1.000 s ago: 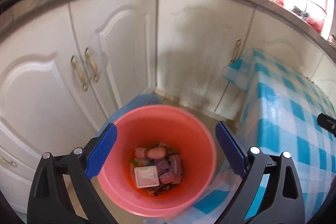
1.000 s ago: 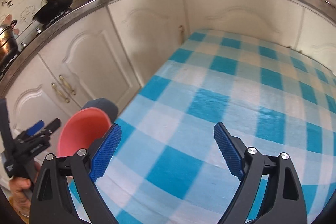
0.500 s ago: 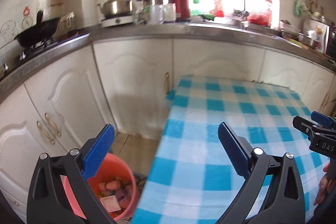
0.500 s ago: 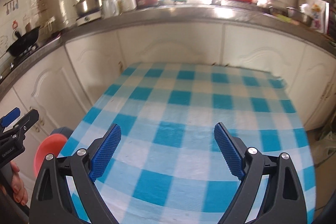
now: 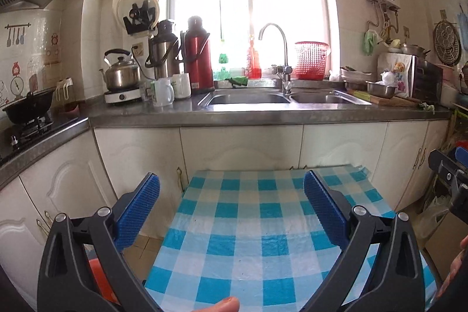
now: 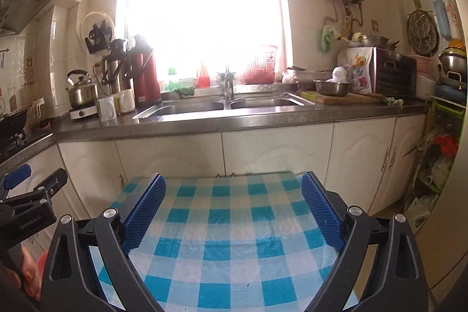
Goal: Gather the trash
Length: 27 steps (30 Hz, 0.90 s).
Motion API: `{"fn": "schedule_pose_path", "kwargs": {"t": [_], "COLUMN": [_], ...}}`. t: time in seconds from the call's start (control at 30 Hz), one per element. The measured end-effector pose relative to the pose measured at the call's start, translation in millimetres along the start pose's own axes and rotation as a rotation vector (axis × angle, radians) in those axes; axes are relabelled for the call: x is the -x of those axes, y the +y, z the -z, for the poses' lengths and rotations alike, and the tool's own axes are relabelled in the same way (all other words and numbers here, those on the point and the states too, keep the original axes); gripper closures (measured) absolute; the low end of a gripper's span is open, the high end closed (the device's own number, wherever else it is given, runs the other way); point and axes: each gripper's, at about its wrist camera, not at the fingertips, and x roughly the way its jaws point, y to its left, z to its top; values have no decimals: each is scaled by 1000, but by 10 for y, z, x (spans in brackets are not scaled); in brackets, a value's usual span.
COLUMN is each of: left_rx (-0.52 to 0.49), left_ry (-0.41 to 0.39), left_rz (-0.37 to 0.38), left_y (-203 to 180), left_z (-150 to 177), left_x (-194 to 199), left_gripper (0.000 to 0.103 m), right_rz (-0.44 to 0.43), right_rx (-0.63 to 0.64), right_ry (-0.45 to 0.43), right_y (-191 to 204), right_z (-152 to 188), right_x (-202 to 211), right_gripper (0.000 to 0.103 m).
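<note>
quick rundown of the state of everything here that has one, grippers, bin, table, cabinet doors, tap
left gripper: open, nothing between its fingers
right gripper: jaws opening, nothing between them
red bin: on the floor left of the table, mostly hidden
checked table: bare
cabinet doors: shut
tap: no water visible

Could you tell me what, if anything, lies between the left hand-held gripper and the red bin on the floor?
Nothing visible does. The left hand-held gripper, open and empty, points over the checked table. The red bin shows only as a sliver behind its left finger, beside the table.
</note>
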Motion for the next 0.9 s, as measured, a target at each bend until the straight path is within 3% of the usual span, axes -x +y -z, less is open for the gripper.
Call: {"fn": "schedule_pose_path", "kwargs": {"t": [0.1,0.37,0.9], "left_rx": [-15,-2,19], "left_ry": [-60,-128,-196], "left_rz": [2,39,59], "left_y": [-145,-311,-243], "left_z": [-123,-293,-342], "left_x": [162,476,771], "left_gripper": [4,4,4], "right_rz": [14,22,41], "right_rx": [-11,-9,13], "right_ry": [-63,-167,-227], "right_y": [-83,-134,-31], "right_z": [-115,-293,-338], "right_x": [255,765,1073], "right_gripper": [9,8,7]}}
